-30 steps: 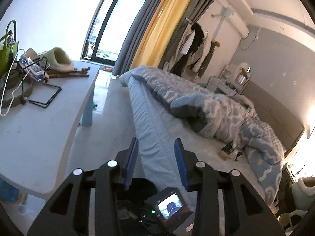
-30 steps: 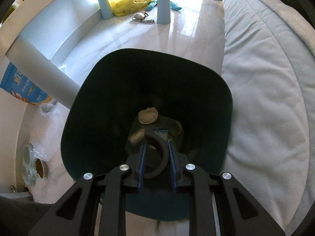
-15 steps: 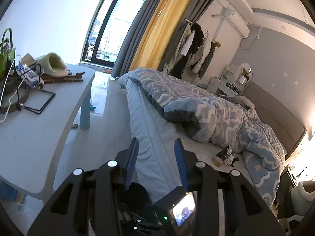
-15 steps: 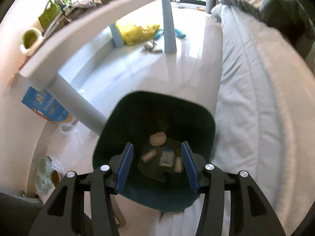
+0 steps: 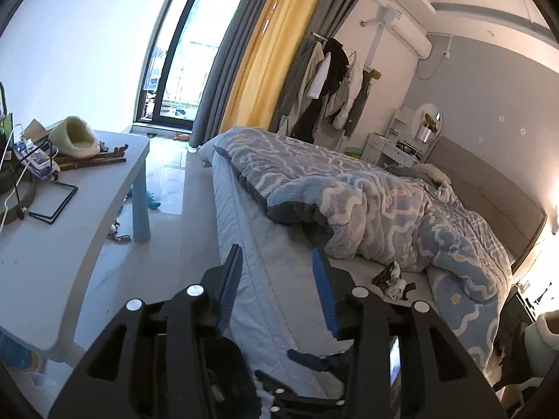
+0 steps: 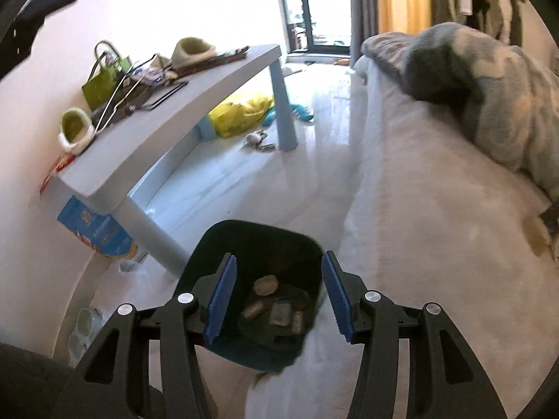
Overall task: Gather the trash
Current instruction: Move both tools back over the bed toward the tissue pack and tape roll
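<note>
A dark teal trash bin (image 6: 216, 244) stands on the floor beside the bed, with several scraps (image 6: 265, 284) at its bottom. My right gripper (image 6: 279, 296) is open and empty, well above the bin. My left gripper (image 5: 277, 286) is open and empty, held over the bed's edge. Crumpled dark and white trash (image 5: 391, 277) lies on the sheet next to the blue patterned duvet (image 5: 367, 202), ahead and to the right of the left gripper.
A pale blue low table (image 5: 63, 237) with slippers, a green bag (image 6: 104, 82) and cables stands on the left. A yellow bag (image 6: 244, 113) and small items lie under it. The white bed (image 6: 436, 244) fills the right side. A blue packet (image 6: 94, 227) leans by the table leg.
My right gripper has opened, let go of a dark curved piece over the bin, and risen away from the bin. My left gripper has risen and swung a little right along the bed.
</note>
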Tool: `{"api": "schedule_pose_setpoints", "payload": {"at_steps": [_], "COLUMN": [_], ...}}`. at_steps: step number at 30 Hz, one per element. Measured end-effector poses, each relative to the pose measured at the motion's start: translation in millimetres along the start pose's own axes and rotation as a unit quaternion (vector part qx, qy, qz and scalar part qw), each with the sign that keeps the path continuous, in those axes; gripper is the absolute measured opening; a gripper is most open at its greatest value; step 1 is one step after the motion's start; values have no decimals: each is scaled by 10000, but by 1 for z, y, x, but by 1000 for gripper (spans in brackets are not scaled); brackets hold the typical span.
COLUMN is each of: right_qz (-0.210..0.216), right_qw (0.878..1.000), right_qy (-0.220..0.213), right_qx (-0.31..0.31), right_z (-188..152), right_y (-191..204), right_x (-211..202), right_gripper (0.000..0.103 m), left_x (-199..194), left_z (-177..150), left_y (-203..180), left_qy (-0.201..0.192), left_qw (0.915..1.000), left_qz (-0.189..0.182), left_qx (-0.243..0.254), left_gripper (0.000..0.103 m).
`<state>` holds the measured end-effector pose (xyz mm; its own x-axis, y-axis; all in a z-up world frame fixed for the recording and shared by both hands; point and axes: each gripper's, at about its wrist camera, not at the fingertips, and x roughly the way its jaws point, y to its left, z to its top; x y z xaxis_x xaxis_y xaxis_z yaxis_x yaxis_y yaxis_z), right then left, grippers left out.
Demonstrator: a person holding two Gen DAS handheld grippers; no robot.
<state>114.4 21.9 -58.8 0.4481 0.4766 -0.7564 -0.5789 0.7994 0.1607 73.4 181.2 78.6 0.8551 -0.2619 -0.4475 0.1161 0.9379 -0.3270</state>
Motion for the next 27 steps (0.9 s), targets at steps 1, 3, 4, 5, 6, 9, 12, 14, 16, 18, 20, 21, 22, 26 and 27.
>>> {"api": "schedule_pose_setpoints", "payload": {"at_steps": [1, 3, 4, 5, 6, 9, 12, 14, 16, 18, 20, 21, 22, 26, 27], "right_qz": [-17, -97, -133, -162, -216, -255, -420, -515, -592, -684, -797, -850, -892, -949, -977], "right_qw": [10000, 9998, 9997, 9996, 9994, 9989, 9976, 9961, 9947, 9925, 9901, 9891, 9880, 9855, 9852], "right_qy": [-34, -114, -141, -165, -195, -275, -399, -473, -519, -590, -705, -753, -821, -956, -968], "right_qx": [38, 97, 124, 146, 181, 272, 378, 536, 664, 828, 916, 934, 958, 1036, 1025], "right_z": [0, -1, -2, -3, -4, -6, -8, -8, -11, -11, -10, -9, -8, -7, -7], "right_y": [-6, -18, -23, -28, -35, -54, -77, -94, -109, -125, -140, -145, -152, -176, -180], "right_x": [-4, -12, -16, -21, -25, -36, -50, -58, -65, -72, -83, -87, -92, -105, -108], "right_gripper": [52, 52, 52, 52, 52, 53, 55, 55, 55, 55, 56, 57, 60, 62, 63], "left_x": [1, 7, 10, 14, 17, 26, 35, 39, 45, 50, 55, 59, 63, 81, 85], "left_z": [-1, -1, -1, -3, -3, -6, -8, -9, -10, -12, -14, -15, -16, -20, -21], "left_y": [-2, -9, -13, -18, -22, -32, -41, -46, -51, -56, -61, -64, -67, -78, -80], "left_qy": [4, 29, 46, 65, 83, 129, 194, 221, 264, 306, 343, 371, 400, 554, 585], "left_qw": [10000, 10000, 10000, 9999, 9999, 9998, 9995, 9993, 9990, 9987, 9984, 9982, 9979, 9963, 9960], "left_qz": [-27, -71, -73, -71, -62, -86, -100, -79, -57, -45, -52, -53, -49, -58, -65], "left_qx": [-16, -20, 2, 49, 91, 155, 247, 305, 363, 398, 437, 474, 497, 651, 673], "left_gripper": [45, 48, 50, 50, 50, 52, 55, 58, 59, 60, 62, 64, 65, 67, 69]}}
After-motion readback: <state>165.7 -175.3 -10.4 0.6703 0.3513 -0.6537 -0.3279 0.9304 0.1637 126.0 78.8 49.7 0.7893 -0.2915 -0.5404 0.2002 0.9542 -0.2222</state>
